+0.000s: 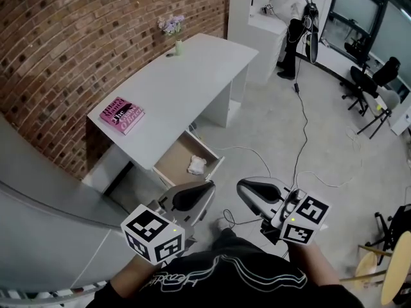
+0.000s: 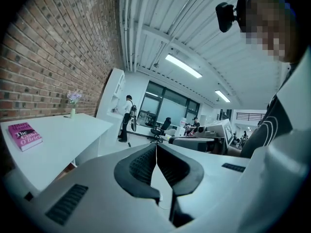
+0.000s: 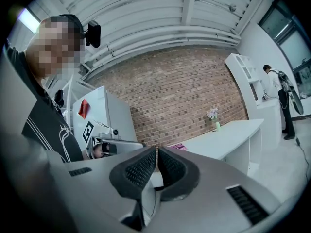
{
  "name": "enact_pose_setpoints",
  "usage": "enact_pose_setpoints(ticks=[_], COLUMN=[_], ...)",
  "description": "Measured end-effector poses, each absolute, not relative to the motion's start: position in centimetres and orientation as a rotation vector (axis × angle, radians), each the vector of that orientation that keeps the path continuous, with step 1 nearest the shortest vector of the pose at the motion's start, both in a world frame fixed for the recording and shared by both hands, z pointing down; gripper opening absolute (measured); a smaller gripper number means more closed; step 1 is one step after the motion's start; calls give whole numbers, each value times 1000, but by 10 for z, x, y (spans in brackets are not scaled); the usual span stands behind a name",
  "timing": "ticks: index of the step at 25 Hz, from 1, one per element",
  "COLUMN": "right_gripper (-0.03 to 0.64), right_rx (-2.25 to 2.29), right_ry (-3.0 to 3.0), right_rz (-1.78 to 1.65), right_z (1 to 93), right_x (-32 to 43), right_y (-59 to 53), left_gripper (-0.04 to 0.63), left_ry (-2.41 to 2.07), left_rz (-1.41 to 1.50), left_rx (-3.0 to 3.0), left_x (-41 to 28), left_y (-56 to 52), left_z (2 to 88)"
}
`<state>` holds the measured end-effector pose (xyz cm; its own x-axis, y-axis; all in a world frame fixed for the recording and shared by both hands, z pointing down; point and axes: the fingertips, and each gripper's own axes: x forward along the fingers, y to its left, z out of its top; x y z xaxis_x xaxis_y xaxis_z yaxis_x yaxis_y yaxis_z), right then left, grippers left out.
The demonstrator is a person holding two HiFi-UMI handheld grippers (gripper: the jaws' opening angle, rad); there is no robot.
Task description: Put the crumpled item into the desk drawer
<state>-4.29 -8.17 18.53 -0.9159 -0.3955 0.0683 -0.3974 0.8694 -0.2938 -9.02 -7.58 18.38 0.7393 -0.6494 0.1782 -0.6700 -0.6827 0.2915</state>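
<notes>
A crumpled white item [image 1: 197, 165] lies inside the open drawer [image 1: 173, 162] of the white desk [image 1: 186, 76]. Both grippers hang close to the person's body, in front of the desk and above the floor, pointing up and toward each other. My left gripper [image 1: 204, 188] [image 2: 156, 148] has its pads pressed together with nothing between them. My right gripper [image 1: 247, 188] [image 3: 156, 152] is also shut and empty. In the right gripper view the left gripper's marker cube [image 3: 88, 130] shows at the left. Neither gripper touches the drawer or the crumpled item.
A pink book [image 1: 122, 114] and a small vase of flowers [image 1: 174, 34] sit on the desk by the brick wall [image 1: 77, 37]. A person [image 1: 297, 18] stands at a far counter. Cables [image 1: 300, 127] run across the floor; office chairs [image 1: 369, 85] stand at the right.
</notes>
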Motion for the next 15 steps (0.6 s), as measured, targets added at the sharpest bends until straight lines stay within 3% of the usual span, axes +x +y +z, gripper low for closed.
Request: enact_pose_setpoints(ticks=[15], right_gripper=[46], right_rx=[692], right_ry=[-3052], right_rz=[488], right_z=[169], right_x=[-5], right_y=[-109], left_gripper=[25], left_ry=[-1046], left_rz=[50], left_rx=[2587], left_x=[-62], left_y=[-104], left_z=[164])
